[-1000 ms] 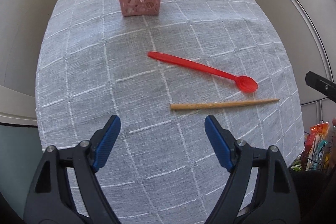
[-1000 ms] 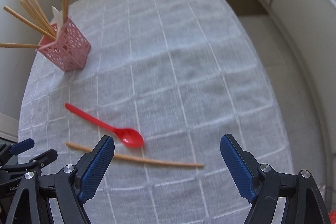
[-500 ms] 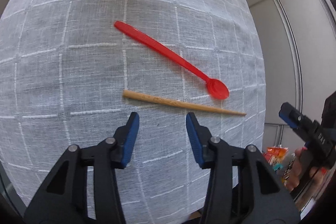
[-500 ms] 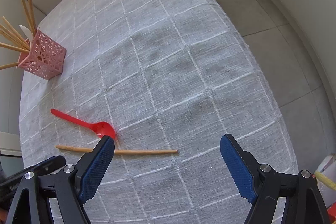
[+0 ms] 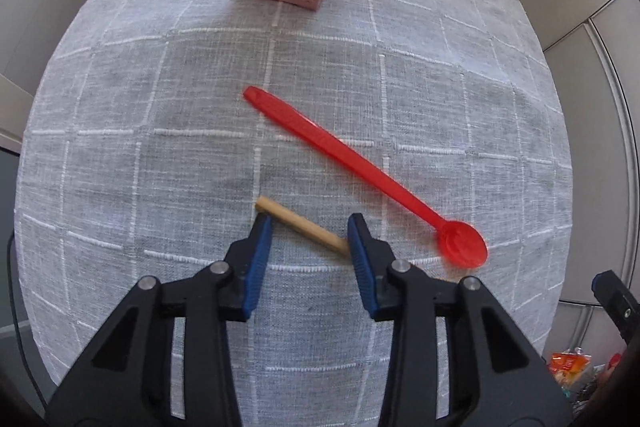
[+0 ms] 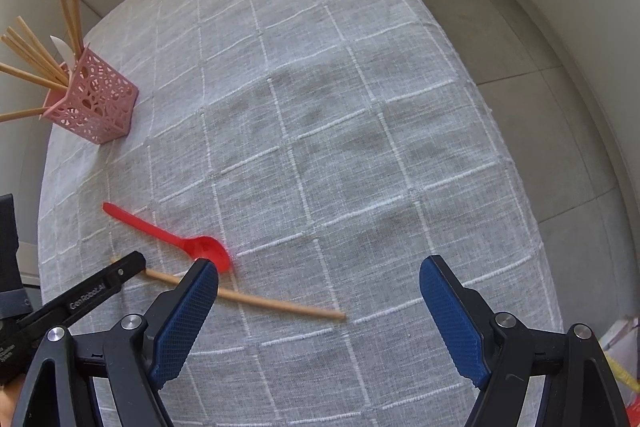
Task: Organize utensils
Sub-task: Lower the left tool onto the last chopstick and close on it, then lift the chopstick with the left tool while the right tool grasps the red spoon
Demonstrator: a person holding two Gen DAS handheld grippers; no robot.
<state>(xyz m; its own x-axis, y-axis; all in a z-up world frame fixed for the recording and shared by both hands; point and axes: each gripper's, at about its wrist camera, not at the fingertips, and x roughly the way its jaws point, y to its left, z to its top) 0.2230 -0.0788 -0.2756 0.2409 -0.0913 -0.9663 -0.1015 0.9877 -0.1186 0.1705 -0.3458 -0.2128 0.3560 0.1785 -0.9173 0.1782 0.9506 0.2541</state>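
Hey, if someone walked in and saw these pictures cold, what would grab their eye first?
Probably the red spoon, lying at a slant on the grey checked tablecloth. Just in front of it, the left gripper is closing its blue jaws around the thick end of a loose wooden chopstick. At the far edge stands a pink basket bristling with more chopsticks, while the right gripper hangs wide open over bare cloth.
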